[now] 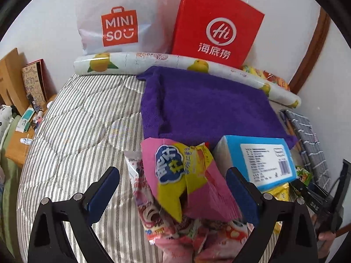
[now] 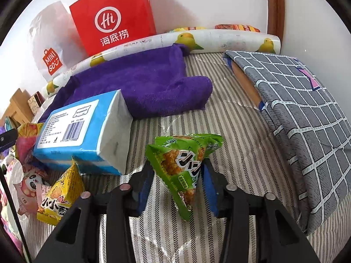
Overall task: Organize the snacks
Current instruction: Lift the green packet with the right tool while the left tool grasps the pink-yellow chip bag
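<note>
A pink and yellow snack bag (image 1: 193, 186) lies on top of a heap of pink and white packets (image 1: 166, 223). My left gripper (image 1: 173, 173) stands open around it, and its blue pads do not touch it. Just right of the heap is a blue tissue pack (image 1: 258, 160). In the right wrist view a green pyramid snack bag (image 2: 182, 164) sits low over the striped bed cover (image 2: 237, 131), with my right gripper (image 2: 177, 166) shut on it. A yellow snack bag (image 2: 61, 197) lies to the left, below the tissue pack (image 2: 87, 131).
A folded purple towel (image 1: 208, 105) lies behind the snacks. A lemon-print roll (image 1: 153, 62), a red paper bag (image 1: 217, 24) and a white Miniso bag (image 1: 118, 22) line the wall. A grey checked cushion (image 2: 296, 120) rises on the right. A cluttered wooden bedside table (image 1: 19, 144) stands at the left.
</note>
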